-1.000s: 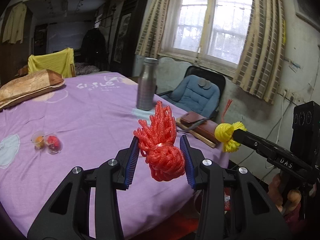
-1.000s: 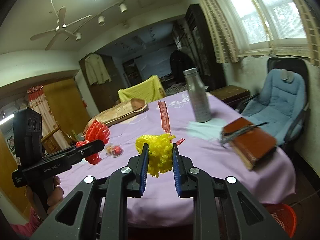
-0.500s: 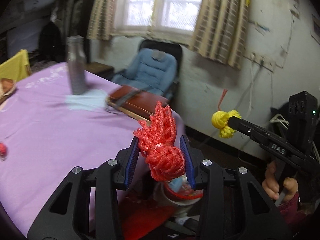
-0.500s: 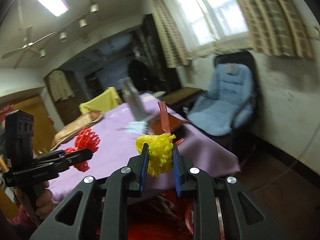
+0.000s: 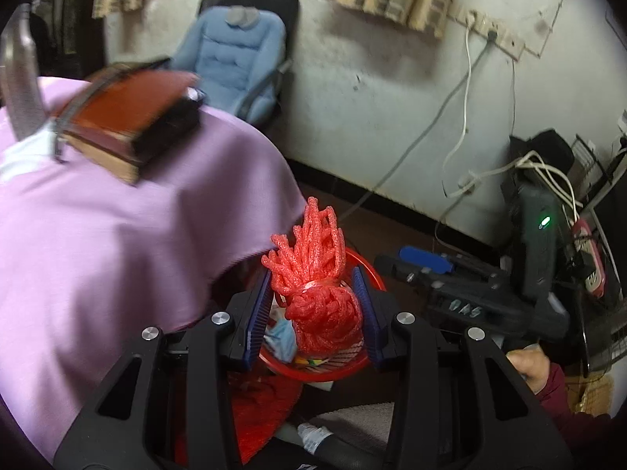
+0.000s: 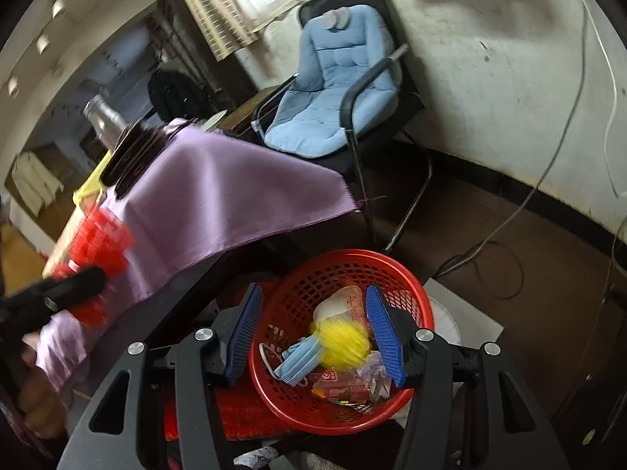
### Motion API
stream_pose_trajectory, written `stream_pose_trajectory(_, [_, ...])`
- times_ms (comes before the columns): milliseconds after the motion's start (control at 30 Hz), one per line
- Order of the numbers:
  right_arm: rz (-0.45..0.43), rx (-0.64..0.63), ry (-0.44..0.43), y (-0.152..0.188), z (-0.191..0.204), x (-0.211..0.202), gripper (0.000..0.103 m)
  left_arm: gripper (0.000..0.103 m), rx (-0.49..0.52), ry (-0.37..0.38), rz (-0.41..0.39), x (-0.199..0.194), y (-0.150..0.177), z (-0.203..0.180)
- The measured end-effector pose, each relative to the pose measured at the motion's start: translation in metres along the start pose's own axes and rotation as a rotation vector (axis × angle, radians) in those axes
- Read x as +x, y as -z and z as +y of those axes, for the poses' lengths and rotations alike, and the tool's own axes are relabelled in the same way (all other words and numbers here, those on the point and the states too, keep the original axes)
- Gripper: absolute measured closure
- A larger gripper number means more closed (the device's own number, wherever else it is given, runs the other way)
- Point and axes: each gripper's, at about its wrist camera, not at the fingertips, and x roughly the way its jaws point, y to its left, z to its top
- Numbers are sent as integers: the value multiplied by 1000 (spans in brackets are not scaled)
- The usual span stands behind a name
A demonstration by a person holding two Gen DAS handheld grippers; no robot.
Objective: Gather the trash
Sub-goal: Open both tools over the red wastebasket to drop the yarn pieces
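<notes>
My left gripper (image 5: pixel 313 309) is shut on a red foam net bundle (image 5: pixel 315 293) and holds it above a red trash basket (image 5: pixel 366 264) on the floor. In the right wrist view my right gripper (image 6: pixel 313 333) is open and empty over the same red basket (image 6: pixel 392 266). A yellow foam net ball (image 6: pixel 345 338), blurred, is in the basket among a blue face mask (image 6: pixel 299 356) and wrappers. The left gripper with the red bundle (image 6: pixel 102 243) shows blurred at the left.
A table with a purple cloth (image 5: pixel 98 235) stands left of the basket; a brown book (image 5: pixel 125 117) and a steel bottle (image 5: pixel 19 78) are on it. A blue padded chair (image 6: pixel 341 78) stands by the wall. Cables and electronics (image 5: pixel 548 215) are at the right.
Both grippers swung from over the table down to the red basket. My right gripper opened and the yellow net dropped into the basket. My left gripper still holds the red net.
</notes>
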Motion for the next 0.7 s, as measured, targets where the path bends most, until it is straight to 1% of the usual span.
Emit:
stream_pose_trajectory(100, [-65, 28, 1, -4, -13, -13, 48, 61, 14, 28, 41, 20, -3, -5])
stream_pose_trajectory(233, [-105, 48, 11, -5, -22, -22, 47, 60, 43, 45, 91, 44, -5, -13])
stream_pose_trajectory(300, [-104, 58, 8, -7, -25, -20, 47, 49, 55, 39, 109, 52, -7, -18])
stream_pose_trajectory(333, [-104, 62, 7, -7, -26, -20, 47, 34, 53, 21, 104, 54, -9, -18])
stream_pose_trajectory(367, [-104, 62, 5, -8, -26, -22, 47, 23, 47, 9, 95, 54, -10, -18])
stream_pose_trajectory(433, [-107, 60, -1, -9, -24, -23, 47, 17, 35, -3, 73, 49, -11, -15])
stream_pose_trajectory(700, [-105, 39, -32, -9, -9, -30, 47, 14, -16, -57, 0, 17, -15, 5])
